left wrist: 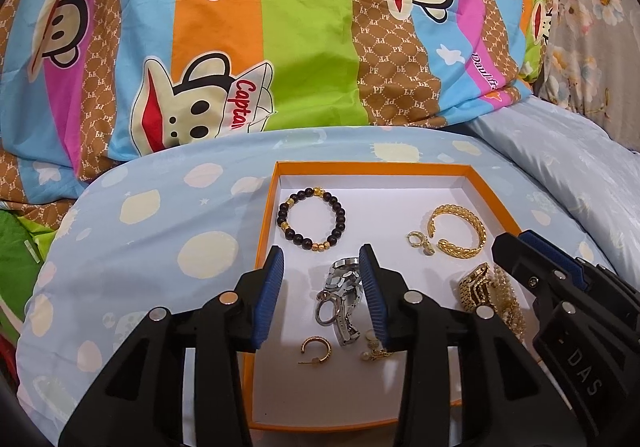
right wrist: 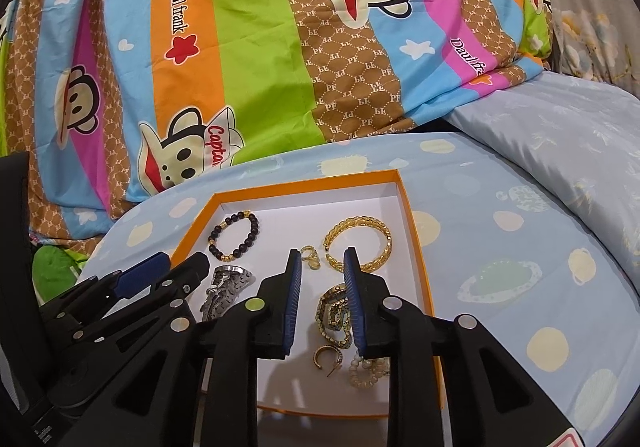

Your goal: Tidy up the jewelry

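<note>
An orange-rimmed box (left wrist: 376, 168) with a white floor lies on the bed and holds the jewelry. In it are a dark bead bracelet (left wrist: 311, 219), a gold cuff bangle (left wrist: 458, 230), a silver watch (left wrist: 343, 297), a gold watch (left wrist: 475, 287), pearl strands (left wrist: 510, 301), gold hoop earrings (left wrist: 316, 349) and a small gold ring (left wrist: 420, 241). My left gripper (left wrist: 322, 267) is open above the silver watch. My right gripper (right wrist: 322, 261) is open above the gold watch (right wrist: 334, 313), near the bangle (right wrist: 358, 245). Neither holds anything.
The box (right wrist: 416, 231) rests on a light blue spotted pillow (left wrist: 140, 239). A striped cartoon-monkey quilt (left wrist: 240, 27) is piled behind. A pale blue pillow (right wrist: 560, 135) lies at the right. The two grippers hover close side by side over the box.
</note>
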`<state>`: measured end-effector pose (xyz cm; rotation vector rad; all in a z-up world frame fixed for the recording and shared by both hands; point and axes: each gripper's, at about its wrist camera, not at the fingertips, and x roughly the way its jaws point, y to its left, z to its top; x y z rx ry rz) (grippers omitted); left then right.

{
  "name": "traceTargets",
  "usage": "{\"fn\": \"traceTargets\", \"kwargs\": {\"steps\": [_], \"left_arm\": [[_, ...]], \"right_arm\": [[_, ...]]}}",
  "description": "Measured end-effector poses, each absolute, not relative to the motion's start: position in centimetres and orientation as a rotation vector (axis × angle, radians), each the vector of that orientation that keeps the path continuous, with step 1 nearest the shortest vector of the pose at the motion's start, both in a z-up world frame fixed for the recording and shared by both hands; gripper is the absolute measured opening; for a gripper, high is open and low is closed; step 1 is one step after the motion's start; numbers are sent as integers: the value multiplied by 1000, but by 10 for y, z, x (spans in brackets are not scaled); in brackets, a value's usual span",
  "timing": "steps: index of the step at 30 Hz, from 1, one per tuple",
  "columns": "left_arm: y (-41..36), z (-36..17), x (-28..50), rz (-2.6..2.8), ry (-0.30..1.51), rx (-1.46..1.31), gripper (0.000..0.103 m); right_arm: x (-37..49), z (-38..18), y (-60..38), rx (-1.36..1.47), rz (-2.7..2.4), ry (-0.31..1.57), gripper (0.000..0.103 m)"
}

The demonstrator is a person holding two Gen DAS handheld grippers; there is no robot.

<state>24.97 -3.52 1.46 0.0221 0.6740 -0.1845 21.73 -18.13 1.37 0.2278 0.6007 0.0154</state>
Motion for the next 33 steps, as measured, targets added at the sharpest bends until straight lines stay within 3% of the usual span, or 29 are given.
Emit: {"fn": "traceTargets", "kwargs": {"steps": [4,10,27,33], "left_arm": [[-32,16,245,-190,668,7,38],[-19,15,225,-183,677,-32,38],[-12,16,147,-176,691,-10,39],[-16,18,131,-155,672,24,46]], "right_arm": [[211,17,-185,238,6,579,36],[181,18,-182,217,0,593,42],[102,14,-180,239,-29,618,44],[88,14,-172,219,-28,625,47]]}}
